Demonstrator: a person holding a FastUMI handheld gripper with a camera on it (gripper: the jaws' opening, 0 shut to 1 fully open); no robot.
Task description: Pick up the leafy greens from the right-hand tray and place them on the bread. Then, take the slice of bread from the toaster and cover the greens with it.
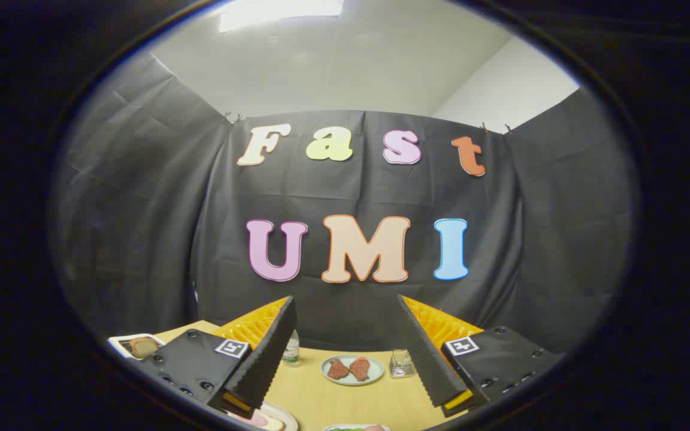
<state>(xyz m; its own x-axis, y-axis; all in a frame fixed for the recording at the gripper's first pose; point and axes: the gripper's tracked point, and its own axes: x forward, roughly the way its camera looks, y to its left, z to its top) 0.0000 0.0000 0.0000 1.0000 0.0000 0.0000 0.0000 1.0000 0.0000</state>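
Gripper [345, 302] held high over a yellow-wood table [345, 401], fingers spread wide apart with nothing between them. Open air all round the fingers; black cloth wall well beyond, at 12 o'clock. Between the fingers, on the table: a pale plate with two reddish-brown pieces [352, 369], a small bottle [291, 348] at its 9 o'clock, a clear glass [402, 363] at its 3 o'clock. Toaster with a browned bread slice [143, 345] at 9 o'clock of the left finger. Leafy greens [348, 428] barely visible as a green sliver at 6 o'clock. Plate with pink and tan food [270, 419] just under the left finger's base.
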